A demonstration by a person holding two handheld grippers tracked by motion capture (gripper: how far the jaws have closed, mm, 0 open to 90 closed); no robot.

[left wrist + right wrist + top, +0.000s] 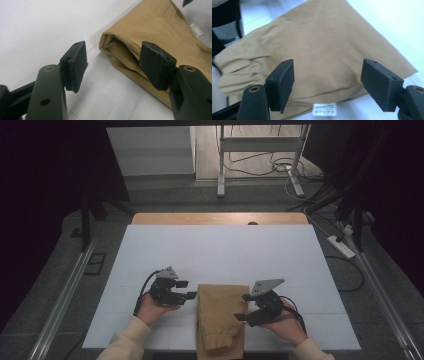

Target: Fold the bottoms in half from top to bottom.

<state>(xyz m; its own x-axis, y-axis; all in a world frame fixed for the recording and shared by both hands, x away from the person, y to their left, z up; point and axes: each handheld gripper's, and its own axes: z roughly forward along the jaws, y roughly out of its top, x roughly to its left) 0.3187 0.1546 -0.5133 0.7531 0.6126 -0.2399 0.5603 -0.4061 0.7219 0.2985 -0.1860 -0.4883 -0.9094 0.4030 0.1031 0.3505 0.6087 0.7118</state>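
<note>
A folded tan garment (220, 317) lies at the table's front middle, its gathered cuff end hanging over the front edge. My left gripper (189, 289) hovers at the garment's left edge, jaws open. In the left gripper view the left gripper (113, 57) frames the garment's folded corner (150, 27), and nothing sits between the pads. My right gripper (243, 307) stands open at the garment's right edge. In the right gripper view the right gripper (328, 72) looks over the garment (319, 47), and a small white label (324, 109) pokes out from under its near edge.
A white mat (220, 245) covers the table, with a wooden strip (220, 218) at the far edge. Metal rails (60, 295) run along both sides. A power strip (342, 246) and cables lie on the floor at the right.
</note>
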